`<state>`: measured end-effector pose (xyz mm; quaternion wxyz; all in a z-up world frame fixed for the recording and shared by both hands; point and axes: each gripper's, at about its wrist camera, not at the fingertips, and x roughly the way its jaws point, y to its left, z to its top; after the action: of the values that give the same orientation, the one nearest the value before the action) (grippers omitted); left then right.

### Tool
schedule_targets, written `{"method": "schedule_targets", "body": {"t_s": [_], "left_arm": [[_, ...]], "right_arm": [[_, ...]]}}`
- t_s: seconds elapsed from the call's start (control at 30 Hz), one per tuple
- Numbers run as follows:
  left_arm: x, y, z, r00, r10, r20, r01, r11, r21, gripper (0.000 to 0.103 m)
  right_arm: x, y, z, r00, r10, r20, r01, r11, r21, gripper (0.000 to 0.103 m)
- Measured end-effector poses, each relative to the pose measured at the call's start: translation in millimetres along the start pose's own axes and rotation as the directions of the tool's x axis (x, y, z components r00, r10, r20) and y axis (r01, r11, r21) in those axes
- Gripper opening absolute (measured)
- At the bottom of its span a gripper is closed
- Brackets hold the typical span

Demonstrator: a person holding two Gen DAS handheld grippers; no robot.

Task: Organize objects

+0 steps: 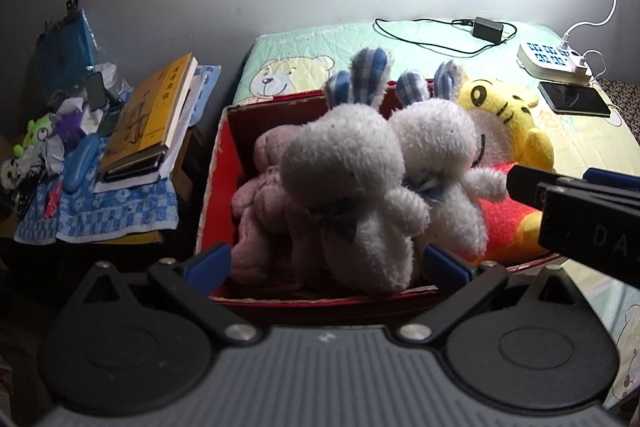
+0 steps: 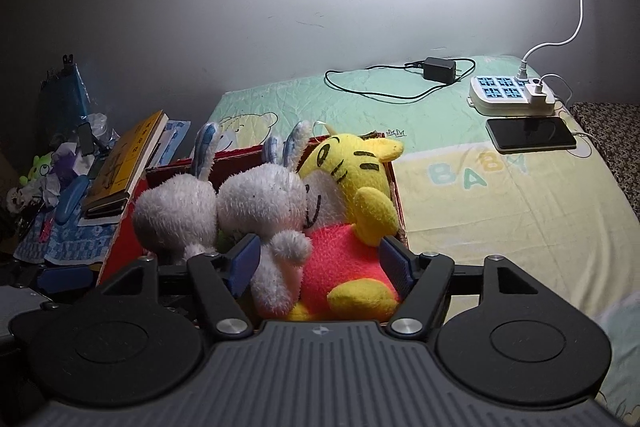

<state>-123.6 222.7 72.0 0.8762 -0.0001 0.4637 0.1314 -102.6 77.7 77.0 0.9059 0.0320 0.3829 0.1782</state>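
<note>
A red cardboard box (image 1: 219, 163) stands on the bed, packed with plush toys. It holds a pink plush (image 1: 264, 203), two white bunnies with blue-checked ears (image 1: 352, 163) (image 1: 436, 139), and a yellow tiger in a red shirt (image 1: 504, 115). My left gripper (image 1: 328, 265) hovers open over the box's near edge, the front bunny's body between its wide-spread fingers. My right gripper (image 2: 320, 263) is open too, its blue pads flanking the second bunny (image 2: 264, 203) and the tiger's red belly (image 2: 344, 259). One of its fingers (image 1: 532, 191) reaches in from the right in the left wrist view.
A stack of books (image 1: 148, 115) lies on a blue checked cloth (image 1: 112, 215) left of the box, beside small clutter and a green toy (image 1: 38, 133). On the quilt (image 2: 500, 211) behind lie a phone (image 2: 532, 133), a power strip (image 2: 512, 95) and a black adapter (image 2: 440, 69) with its cable.
</note>
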Motion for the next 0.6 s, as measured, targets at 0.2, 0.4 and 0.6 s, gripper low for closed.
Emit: {"method": "schedule_targets", "body": {"t_s": [0.2,0.4,0.6], "left_arm": [[1.3,-0.8,3.1,1.000,0.003,-0.011,-0.003,1.000,0.011,0.102],[3.4,2.7,8.3,1.000,0.002,-0.011,-0.002,1.000,0.002,0.102],[14.3,7.9,10.3,0.999,-0.008,-0.035,0.008,1.000,-0.015,0.102]], "right_arm": [[4.6,2.0,2.0,0.998,-0.057,-0.034,0.058,0.998,0.008,0.079],[6.6,3.6,7.0,0.997,-0.069,-0.017,0.069,0.998,0.009,0.081],[15.4,3.3,9.6,0.998,-0.057,-0.035,0.057,0.998,0.014,0.081]]}}
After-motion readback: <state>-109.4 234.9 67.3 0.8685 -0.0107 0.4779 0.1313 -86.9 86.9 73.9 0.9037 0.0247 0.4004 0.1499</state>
